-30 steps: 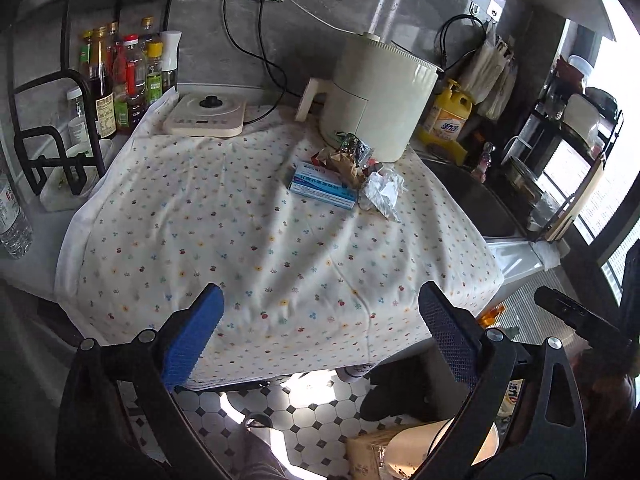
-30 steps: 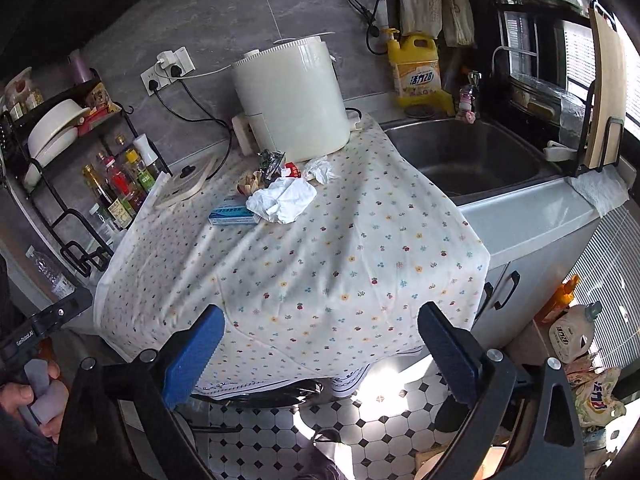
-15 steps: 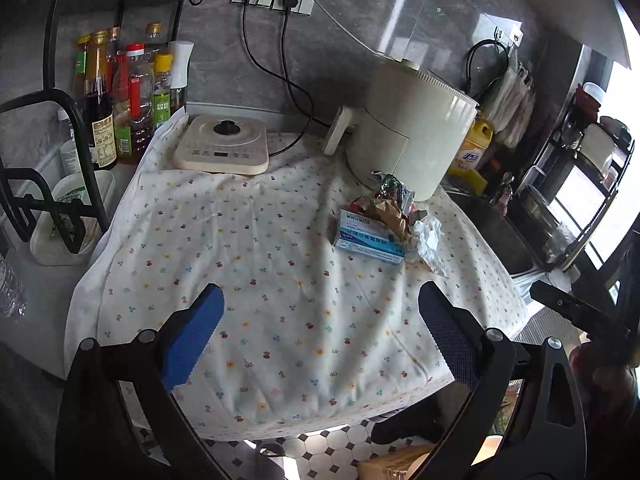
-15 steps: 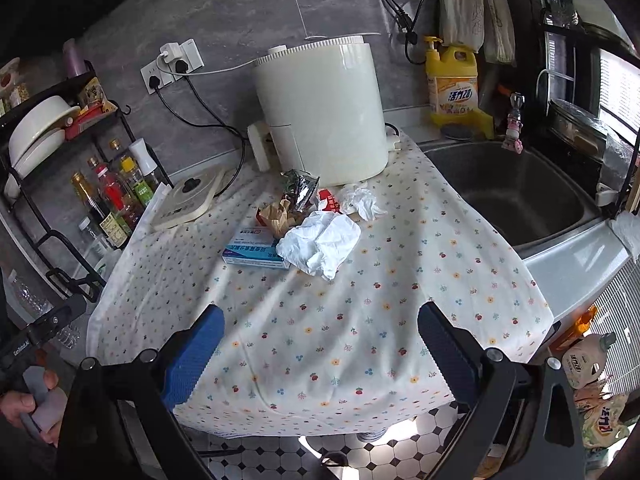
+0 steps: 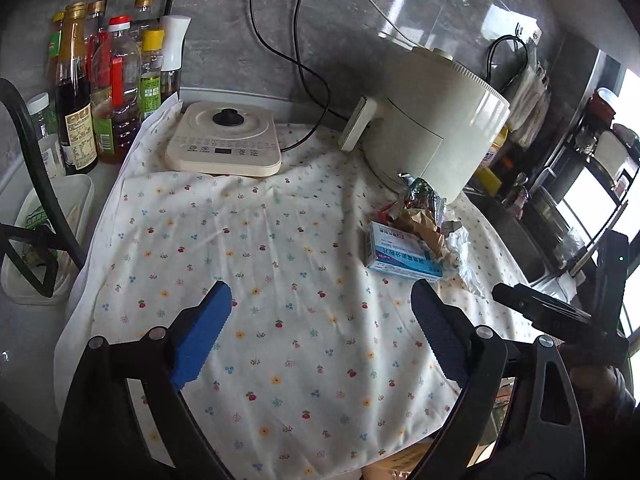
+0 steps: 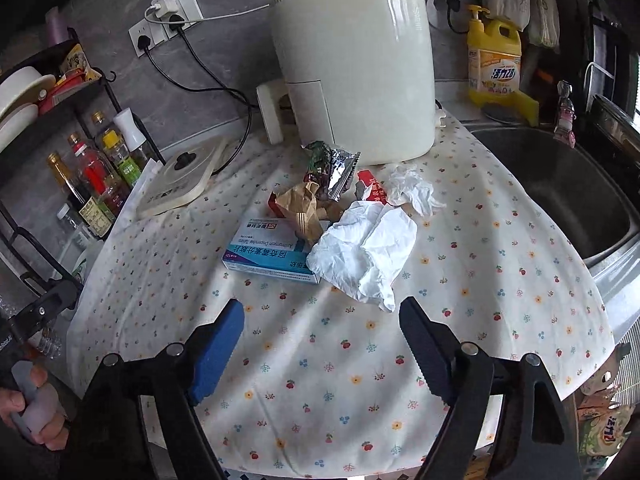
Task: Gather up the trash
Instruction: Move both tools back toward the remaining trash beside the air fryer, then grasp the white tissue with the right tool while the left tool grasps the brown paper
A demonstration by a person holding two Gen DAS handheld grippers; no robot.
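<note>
Right gripper (image 6: 322, 336), jaws wide and empty, should descend squarely over crumpled tissue (image 6: 362, 250) at frame centre; left gripper (image 5: 320, 320) likewise gapes empty.

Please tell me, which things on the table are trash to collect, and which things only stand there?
Trash: crumpled white tissue, blue medicine box, brown paper wrapper, foil packet.

Not trash: air fryer, induction cooker, sauce bottles, detergent bottle.

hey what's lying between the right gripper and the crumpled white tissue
Nothing but bare floral cloth. In the right wrist view the open right gripper hovers just short of the tissue, whose lower tip ends close above the gap.
</note>
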